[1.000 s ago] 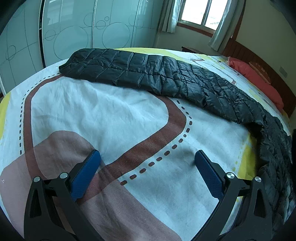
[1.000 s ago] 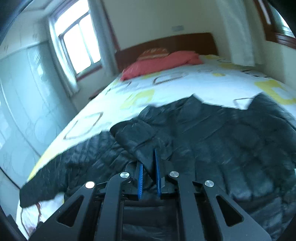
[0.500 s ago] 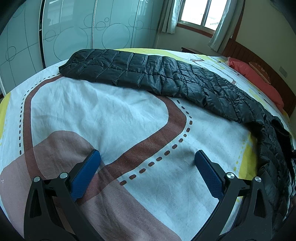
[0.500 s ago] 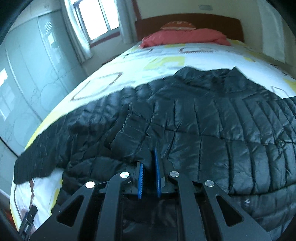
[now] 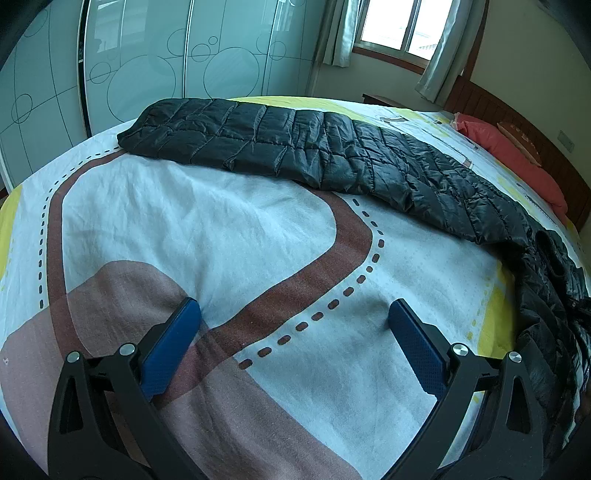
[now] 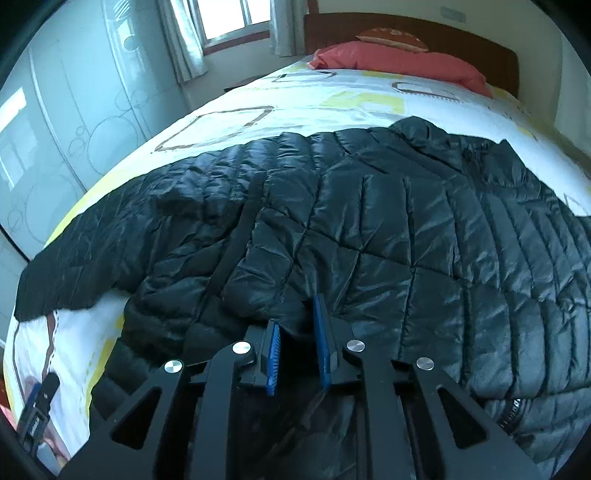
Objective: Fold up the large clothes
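A large black quilted puffer jacket lies spread on the bed. One long sleeve stretches across the far side in the left wrist view. My right gripper sits low over the jacket's near edge, its blue pads a small gap apart, with a fold of jacket fabric lying loosely between them. My left gripper is wide open and empty, just above the bedsheet, well short of the sleeve.
The bed has a white sheet with brown and yellow patterns. Red pillows lie against the wooden headboard. Frosted wardrobe doors stand beyond the bed's foot. A window with curtains is in the corner.
My right gripper has laid the held jacket flap down flat over the body, and its pads have parted slightly. The left gripper has stayed still.
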The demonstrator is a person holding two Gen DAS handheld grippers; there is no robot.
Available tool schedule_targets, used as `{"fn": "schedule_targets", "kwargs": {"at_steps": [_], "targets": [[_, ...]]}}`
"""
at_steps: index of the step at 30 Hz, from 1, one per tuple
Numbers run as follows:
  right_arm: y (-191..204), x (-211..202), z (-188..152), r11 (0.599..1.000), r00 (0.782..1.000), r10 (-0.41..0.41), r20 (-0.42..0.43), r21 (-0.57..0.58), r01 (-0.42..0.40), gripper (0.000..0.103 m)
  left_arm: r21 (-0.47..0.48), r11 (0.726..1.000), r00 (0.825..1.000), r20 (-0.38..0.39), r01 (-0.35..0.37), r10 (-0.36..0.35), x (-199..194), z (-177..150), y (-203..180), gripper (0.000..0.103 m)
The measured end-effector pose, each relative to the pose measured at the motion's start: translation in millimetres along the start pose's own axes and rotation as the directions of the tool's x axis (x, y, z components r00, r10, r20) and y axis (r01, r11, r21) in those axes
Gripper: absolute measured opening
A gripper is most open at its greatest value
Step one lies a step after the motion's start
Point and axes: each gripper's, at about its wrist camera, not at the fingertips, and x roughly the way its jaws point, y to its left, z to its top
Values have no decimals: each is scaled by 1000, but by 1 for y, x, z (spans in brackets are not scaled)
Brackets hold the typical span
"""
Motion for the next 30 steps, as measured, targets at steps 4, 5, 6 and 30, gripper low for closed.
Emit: {"fn": "schedule_targets", "kwargs": {"at_steps": [4,5,6,30], "targets": [[2,-3,-2,1000,1000,7,3,-3,-7,20,1,1000,1000,0,-2,2,0,0,-1,101],[1,-2,-2,1000,1000,8,2,0,-8,25,3,1000,1000,-1,-3,3,0,0,0,101],[0,-1,0,1000,1000,8,3,13,-8,34,4,1000,1000,-1,-5,5,0,0,0,101],[-335,-152,-41,803,910,-379,166,547,235,31,18,1000,1000,-2,-22,22,1,1,-3,101]]}}
